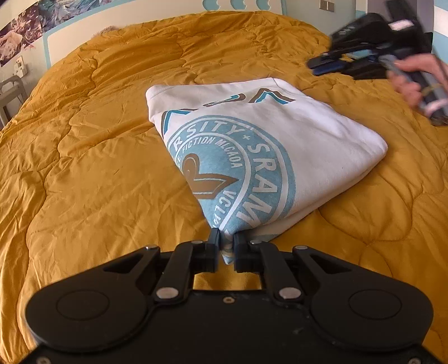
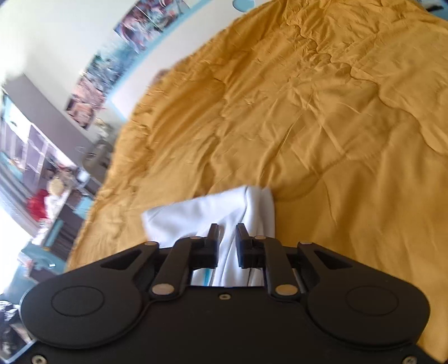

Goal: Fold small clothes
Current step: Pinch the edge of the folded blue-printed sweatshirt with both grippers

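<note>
The folded shirt [image 1: 252, 145] lies on the quilt [image 1: 98, 140], headboard [image 1: 168, 25] behind.

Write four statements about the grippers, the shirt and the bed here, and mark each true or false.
1. The left gripper pinches a corner of the white T-shirt. True.
2. The T-shirt lies spread out flat, unfolded. False: it is folded into a compact stack.
3. The right gripper clamps the shirt's far edge. False: it is off the shirt, above the quilt.
4. The shirt rests on a mustard-yellow quilt. True.
</note>
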`<state>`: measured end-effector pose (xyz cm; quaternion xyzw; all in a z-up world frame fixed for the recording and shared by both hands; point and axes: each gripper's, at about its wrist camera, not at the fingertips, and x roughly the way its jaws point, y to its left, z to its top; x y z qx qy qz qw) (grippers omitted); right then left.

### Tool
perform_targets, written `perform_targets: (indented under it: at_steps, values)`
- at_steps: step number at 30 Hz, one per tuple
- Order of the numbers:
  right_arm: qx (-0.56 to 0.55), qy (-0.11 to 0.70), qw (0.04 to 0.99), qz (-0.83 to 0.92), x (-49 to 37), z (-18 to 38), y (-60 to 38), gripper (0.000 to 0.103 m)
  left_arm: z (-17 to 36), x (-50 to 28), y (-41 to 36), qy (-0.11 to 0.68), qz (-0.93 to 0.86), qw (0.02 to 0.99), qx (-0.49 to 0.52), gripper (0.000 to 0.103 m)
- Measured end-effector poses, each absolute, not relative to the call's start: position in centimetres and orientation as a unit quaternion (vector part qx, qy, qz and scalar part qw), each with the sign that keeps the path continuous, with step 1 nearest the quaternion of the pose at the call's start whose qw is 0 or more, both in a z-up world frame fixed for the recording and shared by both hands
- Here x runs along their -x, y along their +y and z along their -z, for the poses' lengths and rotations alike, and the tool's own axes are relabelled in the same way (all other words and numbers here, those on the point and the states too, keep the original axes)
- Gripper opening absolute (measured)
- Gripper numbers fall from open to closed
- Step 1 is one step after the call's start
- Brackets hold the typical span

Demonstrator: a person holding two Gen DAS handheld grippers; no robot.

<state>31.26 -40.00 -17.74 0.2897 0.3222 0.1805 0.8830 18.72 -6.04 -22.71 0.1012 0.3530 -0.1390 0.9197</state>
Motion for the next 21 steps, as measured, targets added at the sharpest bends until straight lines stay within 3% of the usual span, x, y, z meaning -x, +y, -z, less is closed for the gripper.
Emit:
perform_targets:
  at_steps: [5,11,13,17,21]
  values:
    - [-0.266,0.370,0.870,-0.189,-23.4,18.9,-41.1,0.019,22.7,-18.4,-6.1,0.346,0.133,0.925,-0.088,0.007]
    - [-0.243,0.411,0.856,-0.198,-23.2,21.7,-39.1,0.020,22.4,-18.4,-6.7,0.343,0.128,0.925,-0.099,0.006]
    - [-0.239,0.411,0.862,-0.176,-23.6,21.8,-38.6,0.004,22.3,-18.2,-7.1,0.340,0.119,0.925,-0.120,0.006]
    - [-0.223,0.394,0.880,-0.146,-23.3,20.1,-39.0,0.003,21.5,-16.4,-9.2,0.301,0.083,0.926,-0.213,0.006]
    - [-0.206,0.438,0.866,-0.127,-23.9,22.1,-38.6,0.002,23.6,-16.8,-8.6,0.354,0.076,0.918,-0.162,0.006]
